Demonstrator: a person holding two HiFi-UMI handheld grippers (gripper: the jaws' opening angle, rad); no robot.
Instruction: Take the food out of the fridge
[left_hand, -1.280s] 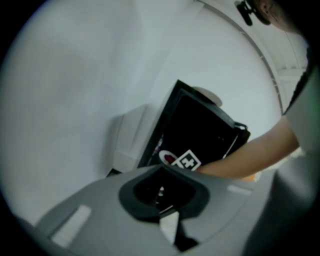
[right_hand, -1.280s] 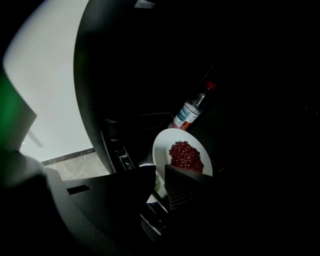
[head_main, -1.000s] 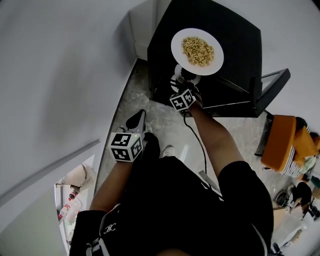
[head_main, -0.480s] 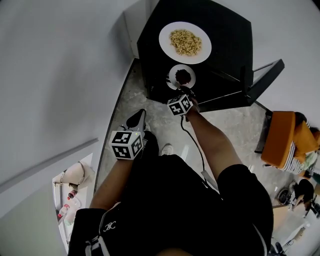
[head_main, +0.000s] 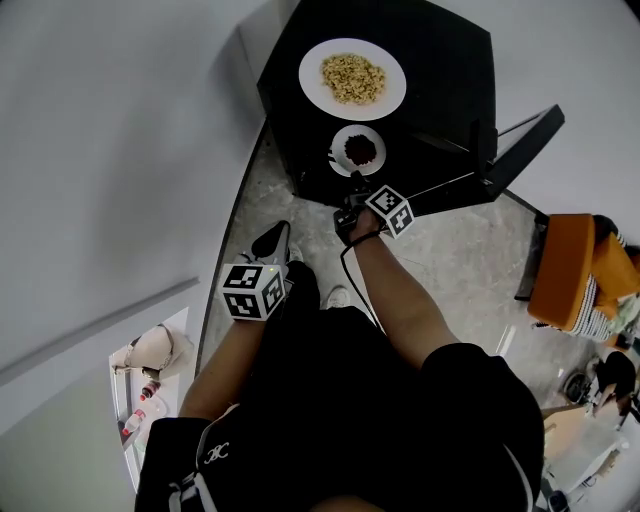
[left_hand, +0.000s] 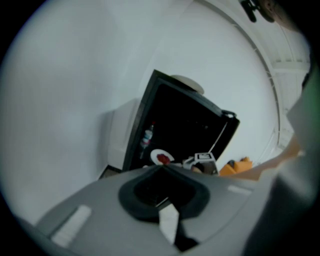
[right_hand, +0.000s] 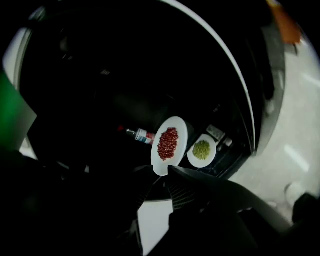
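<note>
Right gripper view: the plate of red beans (right_hand: 181, 131) is pinched by its near rim in the clenched right gripper (right_hand: 161, 172), held roughly level, probably so the beans don't slide. It hangs at the mouth of the open fridge (head_main: 440, 80), with a plate of green food (right_hand: 202, 150) and a bottle (right_hand: 140, 134) inside behind it. The right arm reaches forward and low. The left gripper (left_hand: 161, 167) seems closed on nothing, the arm bent near the body, kept out of the way.
</note>
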